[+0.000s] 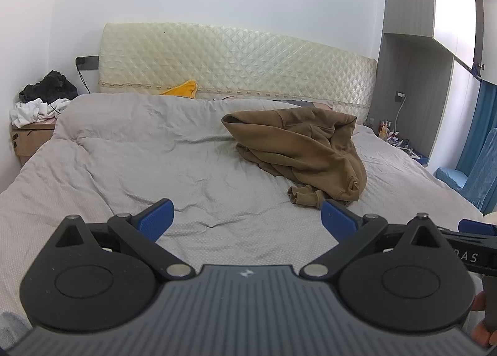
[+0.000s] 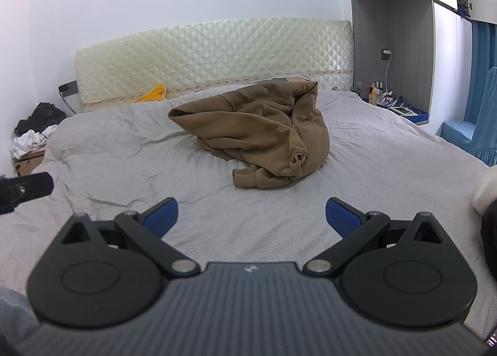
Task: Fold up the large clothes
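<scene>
A brown hooded sweatshirt [image 1: 298, 151] lies crumpled in a heap on the grey bed cover [image 1: 186, 169], a cuffed sleeve end trailing toward me. In the left wrist view it sits ahead and to the right of my left gripper [image 1: 247, 217], which is open with nothing between its blue pads. In the right wrist view the sweatshirt [image 2: 261, 141] lies straight ahead on the cover [image 2: 372, 169], beyond my right gripper [image 2: 251, 216], also open and empty above the cover. Neither gripper touches the garment.
A quilted cream headboard [image 1: 236, 64] stands at the far end, with a yellow item [image 1: 183, 89] below it. A bedside table with piled dark and white clothes [image 1: 40, 98] is at left. Small bottles [image 2: 376, 92], a blue chair [image 2: 469, 135] and curtain are at right.
</scene>
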The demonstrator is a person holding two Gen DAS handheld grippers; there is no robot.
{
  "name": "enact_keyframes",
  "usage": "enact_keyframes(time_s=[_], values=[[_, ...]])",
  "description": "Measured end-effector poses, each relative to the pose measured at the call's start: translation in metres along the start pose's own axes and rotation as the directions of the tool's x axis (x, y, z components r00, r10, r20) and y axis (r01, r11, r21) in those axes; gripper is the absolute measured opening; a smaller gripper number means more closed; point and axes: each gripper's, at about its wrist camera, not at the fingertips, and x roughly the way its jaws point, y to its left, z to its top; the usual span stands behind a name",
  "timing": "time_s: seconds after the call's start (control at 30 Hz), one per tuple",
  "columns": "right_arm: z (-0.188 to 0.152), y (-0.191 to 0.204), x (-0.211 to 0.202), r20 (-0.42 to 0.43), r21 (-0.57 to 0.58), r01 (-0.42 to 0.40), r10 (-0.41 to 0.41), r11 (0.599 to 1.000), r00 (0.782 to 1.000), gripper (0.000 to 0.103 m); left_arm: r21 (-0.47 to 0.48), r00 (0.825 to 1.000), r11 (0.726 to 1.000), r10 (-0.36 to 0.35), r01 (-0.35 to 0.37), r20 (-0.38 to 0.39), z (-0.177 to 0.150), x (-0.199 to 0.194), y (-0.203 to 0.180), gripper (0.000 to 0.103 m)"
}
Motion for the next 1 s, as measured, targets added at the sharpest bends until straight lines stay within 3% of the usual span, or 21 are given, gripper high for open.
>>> enact_keyframes(time_s=[1.0], values=[[-0.01, -0.006, 0.021, -0.038, 0.029, -0.006, 0.007, 1.0, 0.999, 0.103, 0.004, 1.0, 1.0, 0.016, -0.016, -0.021, -0.005, 0.015, -0.003, 0.103]])
